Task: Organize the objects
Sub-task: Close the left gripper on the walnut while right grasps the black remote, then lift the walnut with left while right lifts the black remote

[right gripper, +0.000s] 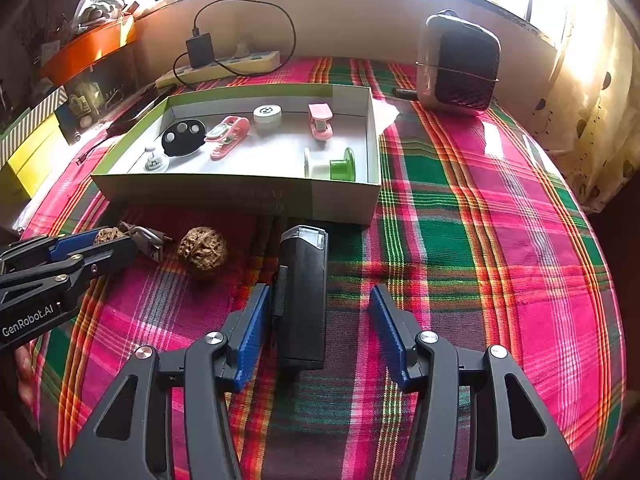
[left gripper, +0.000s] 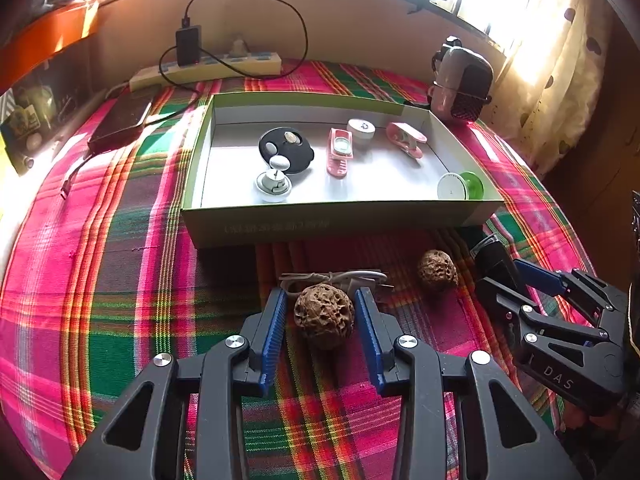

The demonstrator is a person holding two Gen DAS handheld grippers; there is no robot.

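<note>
Left wrist view shows a walnut (left gripper: 324, 316) lying between the left gripper's (left gripper: 320, 300) open jaws, neither pad touching it. A second walnut (left gripper: 437, 270) sits off to their right. The right gripper's (right gripper: 316, 304) jaws stand open around a black case (right gripper: 303, 292), its left pad beside it, ahead the green box (right gripper: 240, 194).

Two brown pitted walnuts (left gripper: 324, 316) (left gripper: 437, 270), a black rectangular device (right gripper: 302, 296) lying flat and a bundled grey cable (left gripper: 336, 278), all on plaid tabletop before open box's (left gripper: 320, 224) near wall.
</note>
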